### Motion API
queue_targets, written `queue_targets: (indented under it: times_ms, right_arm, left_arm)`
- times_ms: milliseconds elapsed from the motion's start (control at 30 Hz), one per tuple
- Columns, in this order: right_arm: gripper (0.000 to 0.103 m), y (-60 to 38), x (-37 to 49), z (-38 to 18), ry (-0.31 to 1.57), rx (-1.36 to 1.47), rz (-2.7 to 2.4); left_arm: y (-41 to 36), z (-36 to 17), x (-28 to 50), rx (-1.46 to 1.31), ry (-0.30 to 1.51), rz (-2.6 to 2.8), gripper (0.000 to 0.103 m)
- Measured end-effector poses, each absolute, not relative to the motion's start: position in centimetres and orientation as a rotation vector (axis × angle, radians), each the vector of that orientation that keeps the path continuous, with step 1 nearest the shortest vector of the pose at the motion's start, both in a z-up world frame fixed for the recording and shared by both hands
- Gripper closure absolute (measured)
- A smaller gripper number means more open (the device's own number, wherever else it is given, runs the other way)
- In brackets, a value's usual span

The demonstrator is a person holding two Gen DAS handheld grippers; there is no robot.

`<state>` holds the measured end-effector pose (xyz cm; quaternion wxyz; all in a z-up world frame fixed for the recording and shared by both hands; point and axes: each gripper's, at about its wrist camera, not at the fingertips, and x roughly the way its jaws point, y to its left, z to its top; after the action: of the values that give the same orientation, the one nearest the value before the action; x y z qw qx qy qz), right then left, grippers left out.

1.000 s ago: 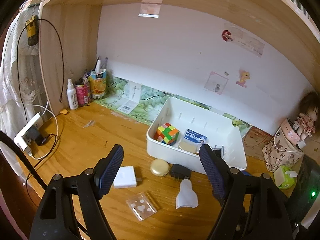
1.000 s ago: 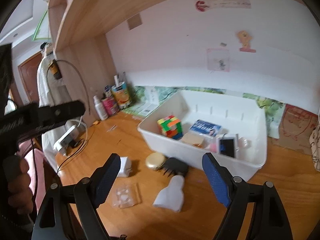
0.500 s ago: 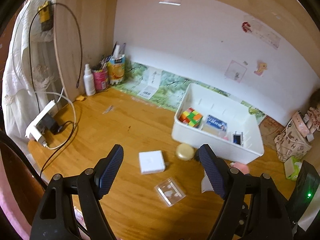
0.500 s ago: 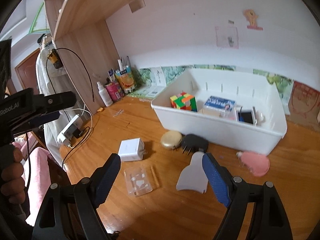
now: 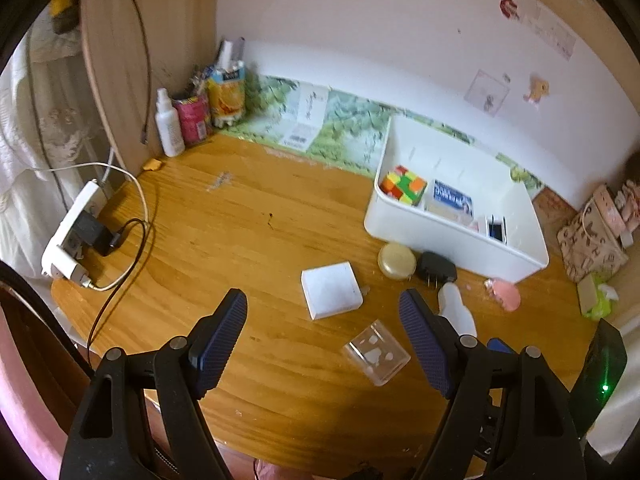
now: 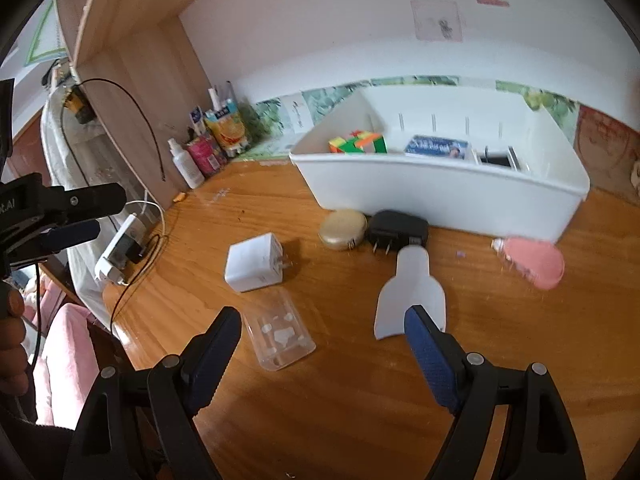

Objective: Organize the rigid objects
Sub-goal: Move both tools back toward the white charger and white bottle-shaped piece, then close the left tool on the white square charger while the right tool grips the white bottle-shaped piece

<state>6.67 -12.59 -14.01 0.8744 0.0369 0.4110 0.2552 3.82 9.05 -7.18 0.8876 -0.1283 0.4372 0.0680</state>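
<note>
Hovering over the wooden tabletop (image 6: pixel 360 408), the right gripper (image 6: pixel 322 342) has its jaws spread wide with nothing between them, and the left gripper (image 5: pixel 322 326) is likewise wide and empty. Just ahead of the right gripper, nearer its left finger, lies a clear plastic case (image 6: pixel 280 330); it looks thin-walled, light and slick, so a pinch across its two long flat sides seems safest, with modest pressure to avoid cracking it. Ahead of the right finger a white scoop-shaped piece (image 6: pixel 408 292) lies flat, stiff and light by the look of it, best taken at its narrow neck. Farther ahead sits a white charger block (image 6: pixel 254 262), square and firm, with prongs jutting from one side; its plain flat faces offer the surest hold. Beyond it, close to the white bin (image 6: pixel 440 196), are a gold round tin (image 6: pixel 343 229), smooth and likely to slip, and a black plug adapter (image 6: pixel 398 232). A pink item (image 6: pixel 536 264) lies off to the right, too blurred to judge. Inside the bin, a colourful puzzle cube (image 6: pixel 358 142) already rests.
</note>
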Motion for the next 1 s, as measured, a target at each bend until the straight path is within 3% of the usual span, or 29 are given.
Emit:
queue_targets:
  times_ms: [1000]
  right_arm:
    - [0.019,-9.8,8.2,-19.7,0.883,0.297,0.095]
  left_arm:
    - [9.1,-15.5,13.0,0.094,1.295,-0.278,0.022]
